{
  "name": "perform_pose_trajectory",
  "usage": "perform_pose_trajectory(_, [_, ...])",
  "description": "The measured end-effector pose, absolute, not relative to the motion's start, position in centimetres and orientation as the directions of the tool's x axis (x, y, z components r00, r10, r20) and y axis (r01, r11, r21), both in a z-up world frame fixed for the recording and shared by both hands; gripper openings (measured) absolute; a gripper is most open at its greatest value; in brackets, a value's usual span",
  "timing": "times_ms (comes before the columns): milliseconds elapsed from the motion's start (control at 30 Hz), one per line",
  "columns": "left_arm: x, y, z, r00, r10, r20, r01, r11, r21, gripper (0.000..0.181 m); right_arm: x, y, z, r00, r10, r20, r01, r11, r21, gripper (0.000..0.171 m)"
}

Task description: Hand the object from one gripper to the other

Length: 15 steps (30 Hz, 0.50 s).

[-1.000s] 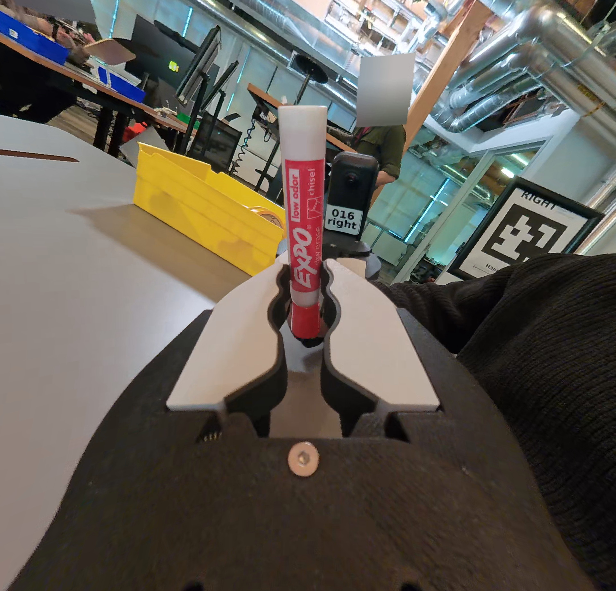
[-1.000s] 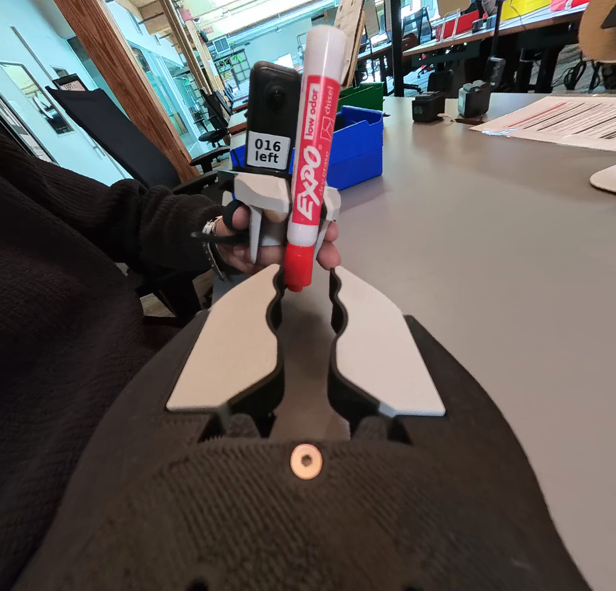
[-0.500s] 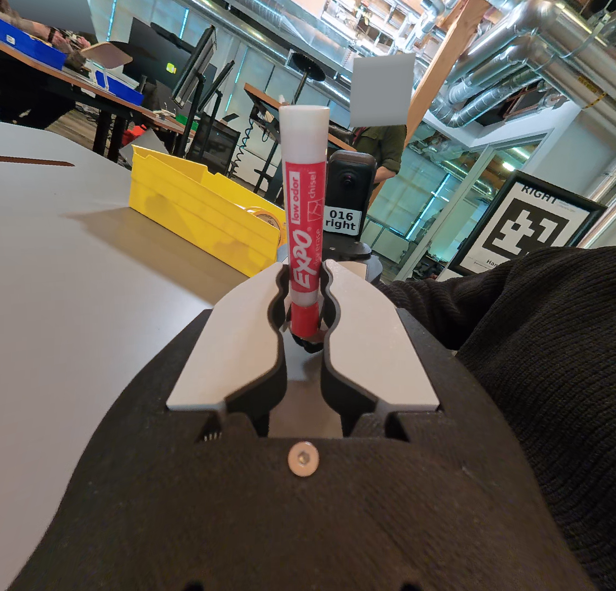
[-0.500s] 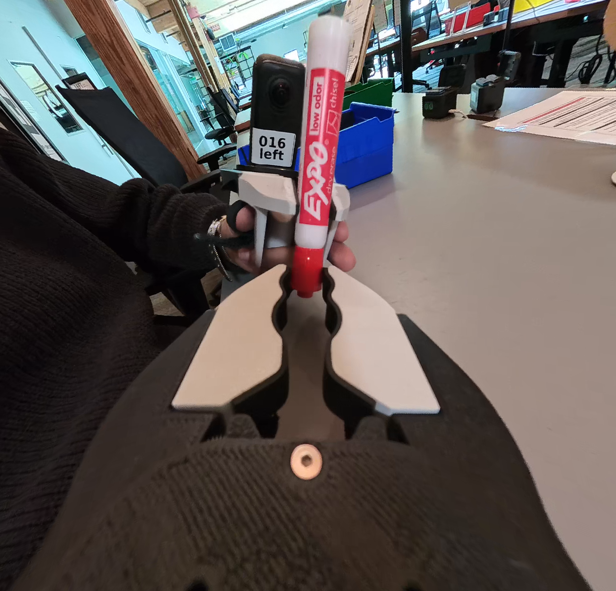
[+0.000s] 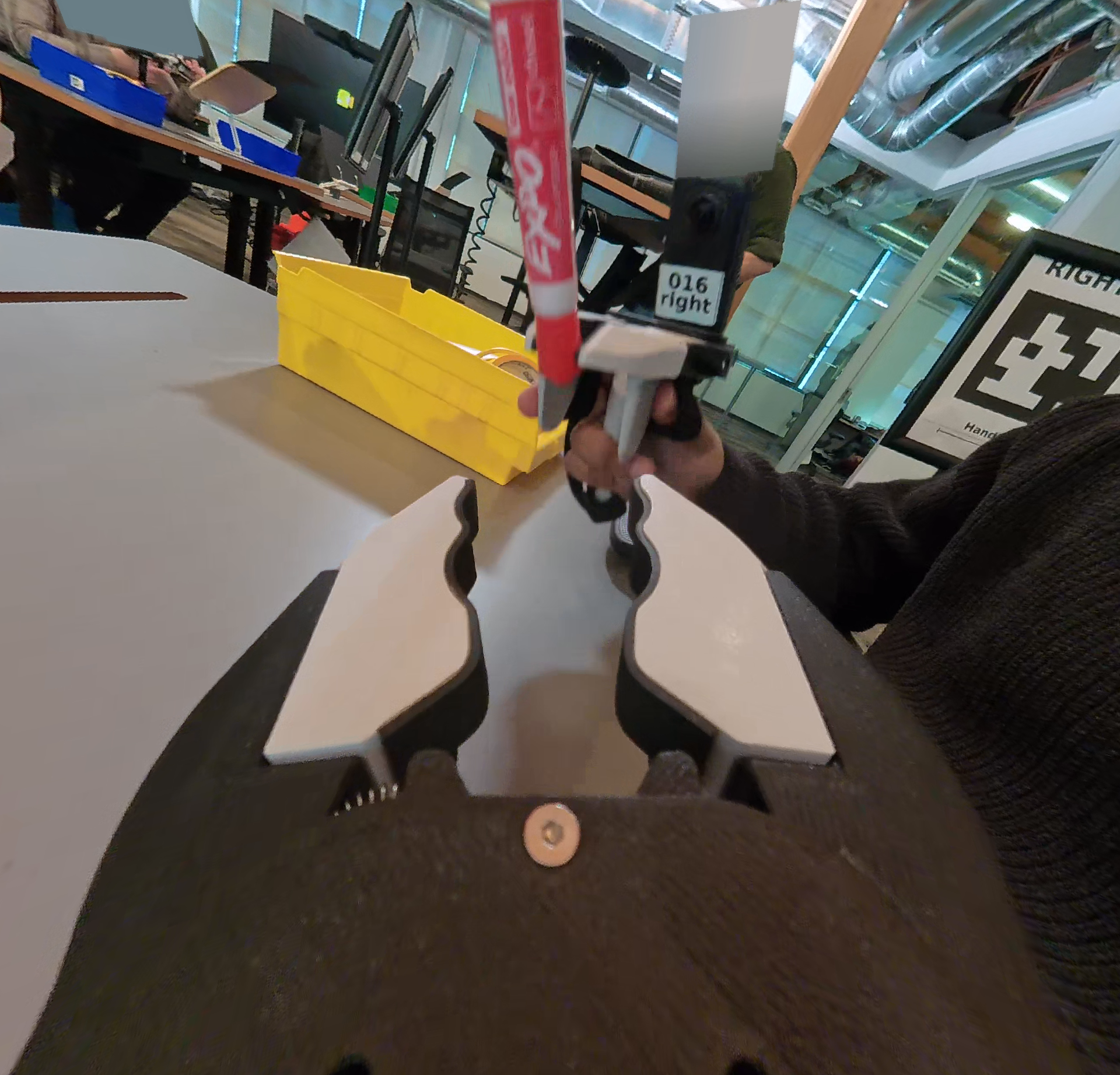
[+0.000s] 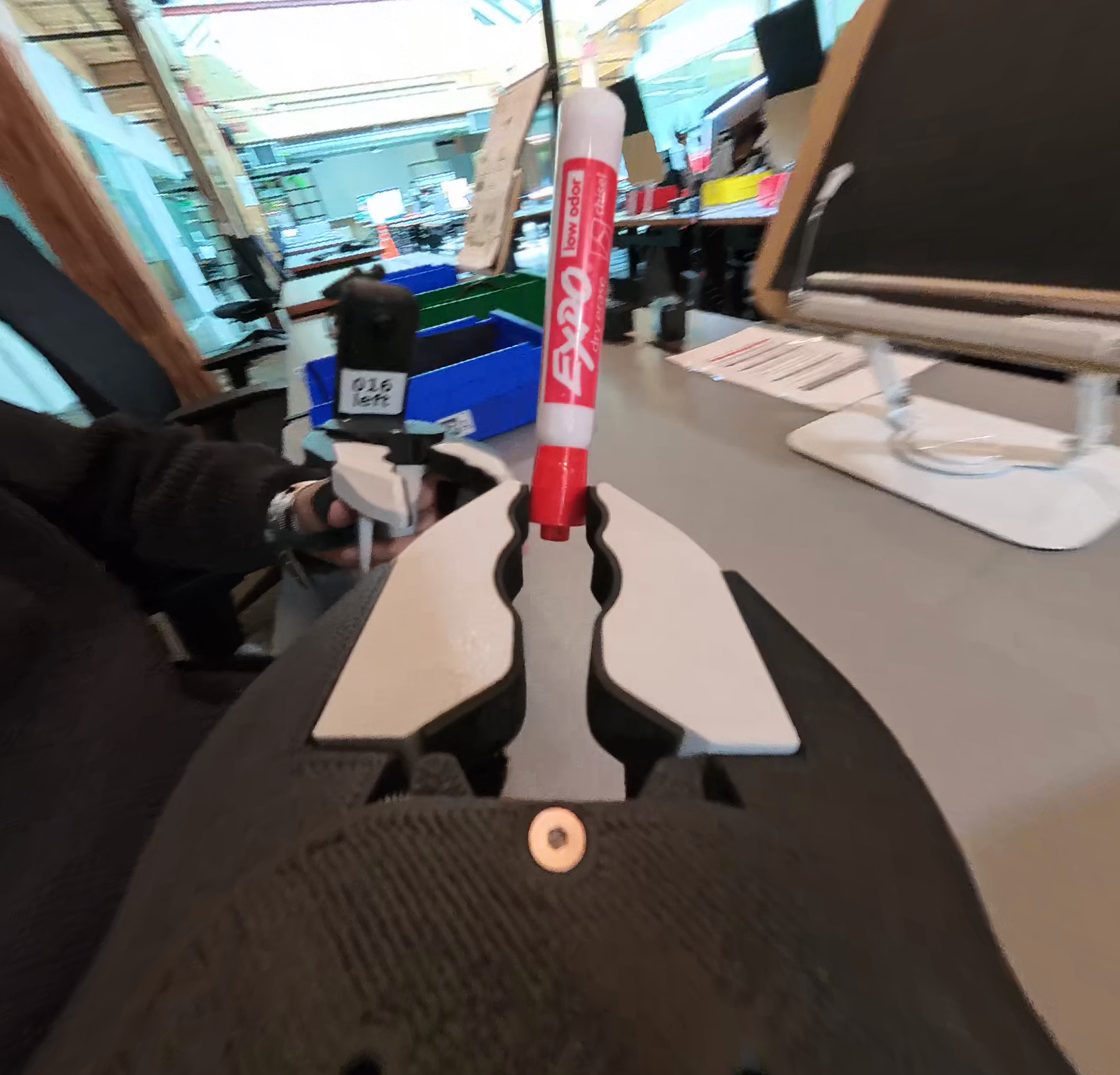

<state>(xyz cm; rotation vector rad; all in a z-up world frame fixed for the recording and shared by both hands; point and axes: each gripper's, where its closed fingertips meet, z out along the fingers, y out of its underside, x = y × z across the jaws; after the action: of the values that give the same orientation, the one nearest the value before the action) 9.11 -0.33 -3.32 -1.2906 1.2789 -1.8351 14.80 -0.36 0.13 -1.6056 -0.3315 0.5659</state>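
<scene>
A red and white marker [image 6: 577, 325] stands upright with its red cap clamped between the tips of my right gripper [image 6: 557, 500], which is shut on it. In the left wrist view the same marker [image 5: 536, 197] leans up and to the left out of the right gripper [image 5: 573, 373], held by a hand beyond my fingers. My left gripper [image 5: 554, 500] is open and empty, low over the grey table [image 5: 121, 500]. In the right wrist view the left gripper [image 6: 379, 488] sits to the left of the marker, apart from it.
A yellow bin [image 5: 400, 373] stands on the table behind the left gripper. A blue bin [image 6: 460, 367], a green bin [image 6: 485, 300], papers [image 6: 782, 361] and a white monitor stand [image 6: 970, 470] lie beyond the right gripper. A dark sleeve [image 5: 939, 561] fills the right side. The tips of one gripper are about 7 centimetres away from the tips of the other.
The left gripper has let go of the marker and opened. The right gripper has shut on its red cap and drawn away, so the two grippers are now apart.
</scene>
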Motion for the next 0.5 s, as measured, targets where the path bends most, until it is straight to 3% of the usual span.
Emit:
perform_pose_trajectory(167, [9.1, 0.1, -3.2, -0.378, -0.819, 0.431, -0.085, -0.433, -0.897, 0.047, 25.2, -3.5, 1.8, 0.98, 0.174, -0.095, -0.083, -0.075, -0.994, 0.018])
perform_pose_trajectory(300, [9.2, 0.4, -3.5, -0.374, -0.811, 0.45, -0.091, -0.45, -0.888, 0.046, 33.6, -7.8, -0.4, 0.977, -0.13, -0.166, -0.181, -0.106, -0.978, 0.018])
perform_pose_trajectory(500, [9.5, 0.0, -4.1, -0.382, -0.768, 0.513, -0.137, -0.502, -0.854, 0.043, 38.6, -9.7, -5.5, 0.899, -0.301, -0.317, -0.389, -0.223, -0.894, 0.018])
